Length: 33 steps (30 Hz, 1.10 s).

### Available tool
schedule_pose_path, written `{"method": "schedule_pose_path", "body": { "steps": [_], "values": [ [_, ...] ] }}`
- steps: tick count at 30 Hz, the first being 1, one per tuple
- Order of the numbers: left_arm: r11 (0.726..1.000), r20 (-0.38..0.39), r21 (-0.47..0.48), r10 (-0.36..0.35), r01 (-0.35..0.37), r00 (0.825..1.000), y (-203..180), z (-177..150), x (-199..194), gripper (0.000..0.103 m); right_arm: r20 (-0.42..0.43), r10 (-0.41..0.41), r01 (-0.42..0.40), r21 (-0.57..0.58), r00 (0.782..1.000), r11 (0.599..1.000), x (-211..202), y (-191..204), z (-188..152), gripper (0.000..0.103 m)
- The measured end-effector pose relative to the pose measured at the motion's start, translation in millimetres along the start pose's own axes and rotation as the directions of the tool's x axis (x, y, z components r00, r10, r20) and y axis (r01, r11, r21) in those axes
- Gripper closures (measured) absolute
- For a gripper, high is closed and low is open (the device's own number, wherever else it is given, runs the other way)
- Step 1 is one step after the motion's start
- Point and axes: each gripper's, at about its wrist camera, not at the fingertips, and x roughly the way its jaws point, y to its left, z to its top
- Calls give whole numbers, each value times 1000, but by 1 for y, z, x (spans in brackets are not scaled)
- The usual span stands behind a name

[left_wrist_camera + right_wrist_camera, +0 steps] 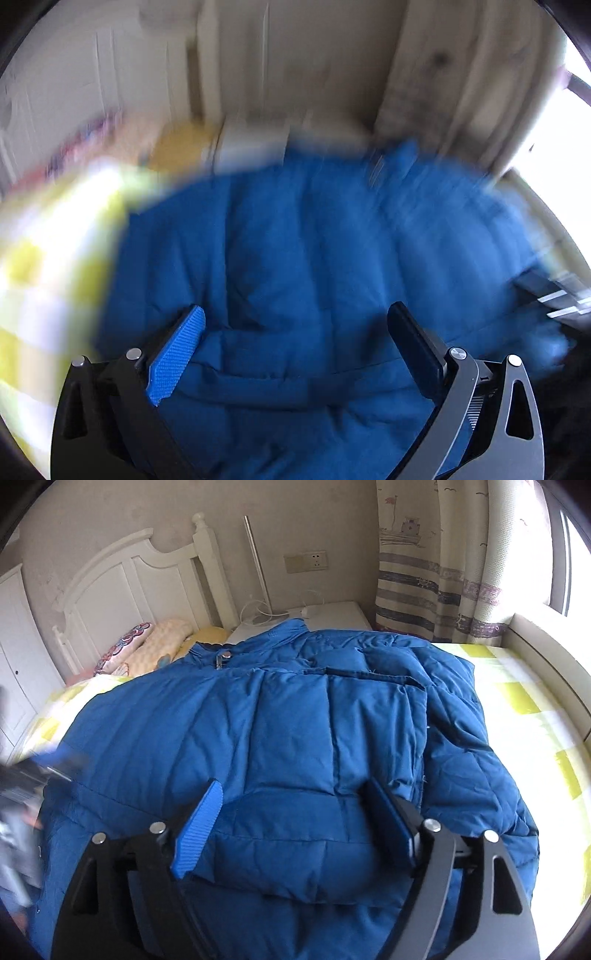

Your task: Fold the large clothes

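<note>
Bedding in a yellow-and-white check point(532, 701) covers the mattress and carries the blue padded jacket point(280, 720), which lies spread across most of the bed with its collar and zip pull point(221, 659) toward the white headboard point(122, 576). One side panel appears already laid over the jacket body, forming a raised fold along the front; the right-hand sleeve area point(472, 746) remains bunched and loose beside it. Pillows point(147, 650) sit against the headboard, well apart from the work area. The right gripper point(291, 819) is positioned just above the lower hem region with its jaws spread wide and nothing clamped between them. The left gripper point(295, 343) is likewise fully spread over the blue fabric and carries nothing; its view is heavily motion-blurred, so contact with the fabric cannot be confirmed. Probable faults from this state: the thick padded filling may spring back and undo the fold once unsupported; a shallow pinch may catch only the slippery outer shell, so that the layer slips out during a lift; the bunched sleeve may be trapped under the next fold, producing an uneven bundle.
</note>
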Motion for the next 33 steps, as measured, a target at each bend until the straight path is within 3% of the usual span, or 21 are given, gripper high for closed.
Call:
{"method": "schedule_pose_path", "body": {
  "steps": [2, 4, 6, 9, 11, 14, 16, 19, 24, 28, 31, 33],
  "values": [
    [999, 32, 32, 24, -25, 999, -6, -4, -2, 5, 0, 0, 0, -6, 1000, 1000, -1, 2, -1, 20],
    [1000, 12, 1, -21, 21, 1000, -2, 2, -12, 5, 0, 12, -12, -2, 1000, 1000, 0, 1, -1, 19],
    [999, 64, -12, -39, 40, 997, 5, 13, -30, 5, 2, 27, -27, 9, 1000, 1000, 0, -1, 0, 18],
    [1000, 155, -11, 9, -7, 988, 10, 45, -46, 5, 6, 38, -38, 17, 999, 999, 0, -3, 0, 18],
    [999, 129, -28, 30, -27, 991, 16, 69, -29, 4, 7, 36, -36, 15, 999, 999, -1, -2, 0, 18],
    [994, 8, -61, 94, -93, 996, 31, 88, 23, 4, 8, 35, -36, 14, 999, 999, -1, -3, 0, 18],
    [989, -110, -99, 95, -106, 989, 48, 83, 61, 4, 11, 42, -42, 13, 999, 999, -1, -2, -1, 18],
    [988, -103, -113, 94, -106, 990, 48, 81, 57, 4, 12, 43, -43, 14, 999, 999, -2, -2, -1, 17],
    [980, 58, -196, 29, -17, 998, 55, 63, 4, 4, 16, 56, -57, 24, 998, 998, -3, -3, 0, 17],
    [983, 1, -171, 65, -64, 998, 55, 31, -2, 4, 18, 61, -62, 27, 998, 998, -3, -4, 0, 17],
    [987, 53, -42, 159, -156, 986, 37, 8, 3, 4, 19, 58, -58, 25, 998, 998, -3, -4, -1, 17],
    [980, 51, -15, 199, -199, 979, 30, 9, 5, 4, 26, 55, -55, 22, 998, 998, -5, -4, -1, 17]
  ]
}}
